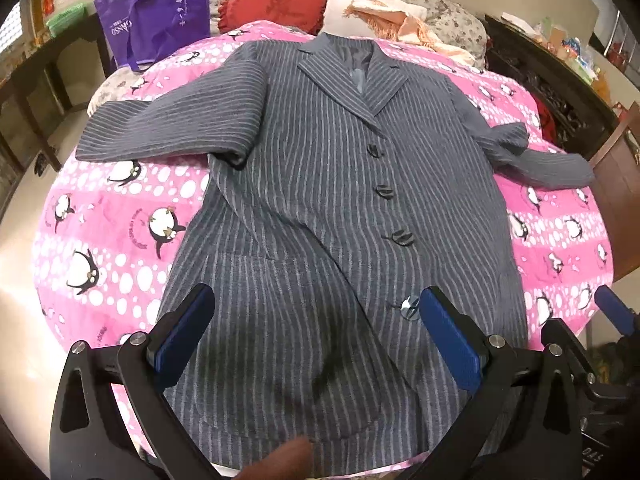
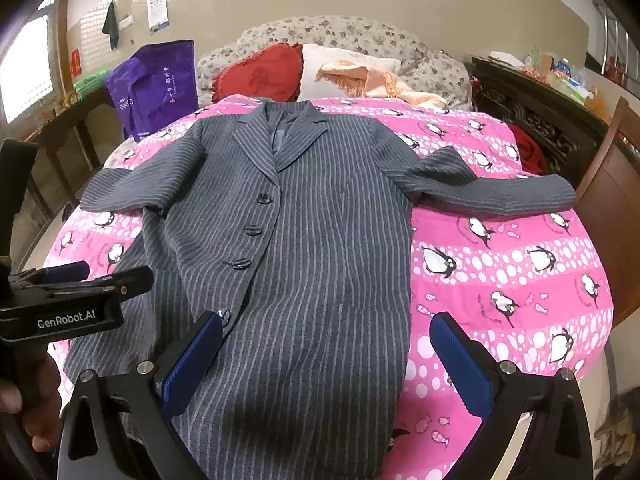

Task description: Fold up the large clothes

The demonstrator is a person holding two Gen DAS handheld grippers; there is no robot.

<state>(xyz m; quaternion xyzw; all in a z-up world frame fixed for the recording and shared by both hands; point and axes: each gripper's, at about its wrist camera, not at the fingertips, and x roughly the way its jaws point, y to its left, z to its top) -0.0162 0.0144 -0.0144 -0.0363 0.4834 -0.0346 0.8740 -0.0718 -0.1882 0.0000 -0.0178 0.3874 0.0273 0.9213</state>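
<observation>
Now I see the long grey pinstriped woollen coat (image 1: 320, 184) lying flat on the pink penguin-print blanket (image 2: 500, 264), collar pointing away, hem nearest me; my left gripper (image 1: 316, 332) and right gripper (image 2: 326, 356) both gape empty above it.

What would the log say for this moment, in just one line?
coat: flat, buttoned, sleeves out | left gripper: open, empty | right gripper: open, empty | fold: not begun

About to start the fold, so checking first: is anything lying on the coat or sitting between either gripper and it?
Nothing visible does. The striped coat lies spread on the pink penguin blanket with nothing on top. The left gripper and right gripper are both open near its hem. The purple bag and pillows sit beyond the collar.
</observation>
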